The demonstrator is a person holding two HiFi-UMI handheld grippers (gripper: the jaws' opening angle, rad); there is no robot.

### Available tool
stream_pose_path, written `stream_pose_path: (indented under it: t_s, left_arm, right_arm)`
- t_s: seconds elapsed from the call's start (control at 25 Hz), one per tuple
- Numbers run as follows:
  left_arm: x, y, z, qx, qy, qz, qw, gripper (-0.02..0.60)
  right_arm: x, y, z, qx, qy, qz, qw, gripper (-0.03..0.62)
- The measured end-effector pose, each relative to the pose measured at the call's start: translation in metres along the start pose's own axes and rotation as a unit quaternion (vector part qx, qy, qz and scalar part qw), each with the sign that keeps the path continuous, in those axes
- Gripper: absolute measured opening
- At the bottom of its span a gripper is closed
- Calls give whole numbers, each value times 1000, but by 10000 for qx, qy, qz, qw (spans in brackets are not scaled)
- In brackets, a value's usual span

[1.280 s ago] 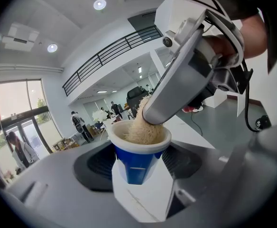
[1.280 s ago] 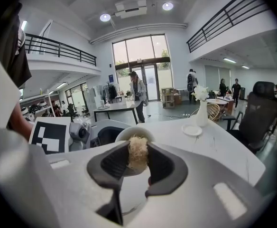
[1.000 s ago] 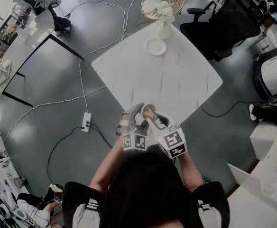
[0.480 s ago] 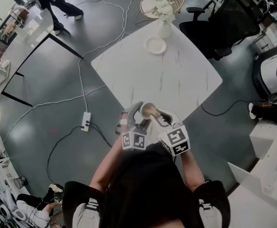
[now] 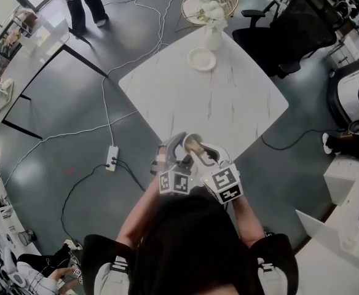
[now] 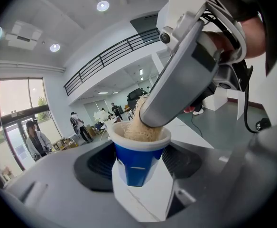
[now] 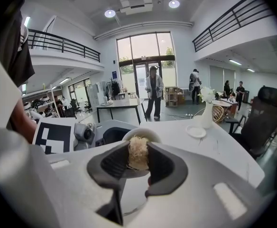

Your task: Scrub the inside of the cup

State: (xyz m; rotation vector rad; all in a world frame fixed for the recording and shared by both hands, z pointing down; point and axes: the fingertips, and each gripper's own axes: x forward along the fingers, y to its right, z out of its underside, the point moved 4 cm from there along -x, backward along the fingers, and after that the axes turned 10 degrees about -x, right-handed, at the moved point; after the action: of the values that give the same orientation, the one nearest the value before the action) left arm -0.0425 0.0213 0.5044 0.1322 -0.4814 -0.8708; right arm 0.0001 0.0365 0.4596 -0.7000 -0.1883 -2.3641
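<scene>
No text, brand or number can be read anywhere. At lower centre of the head view, the left marker cube (image 5: 174,183) and the right marker cube (image 5: 224,186) carry only black-and-white square patterns, no letters. A small blue sign (image 7: 115,75) beside the glass doorway, upper middle of the right gripper view, is too small to read.
</scene>
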Motion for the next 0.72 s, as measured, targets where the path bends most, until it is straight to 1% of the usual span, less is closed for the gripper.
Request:
stream_pose_path:
  t_s: [0.16, 0.28, 0.48, 0.72]
  left_arm:
    - [2, -5, -1, -57, 12, -7, 10000, 313]
    - [1, -4, -1, -30, 27, 6, 10000, 314]
    - [3, 0, -2, 34, 37, 57, 10000, 313]
    - [1, -2, -4, 23, 67, 54, 10000, 314]
  right_arm:
    - [1, -3, 2, -6, -40, -59, 10000, 107]
    - [0, -1, 5, 48, -54, -42, 10000, 107]
    - [-3, 11, 11, 109, -111, 84, 9998, 107]
    - [-5, 16, 3, 93, -81, 193, 9997, 107]
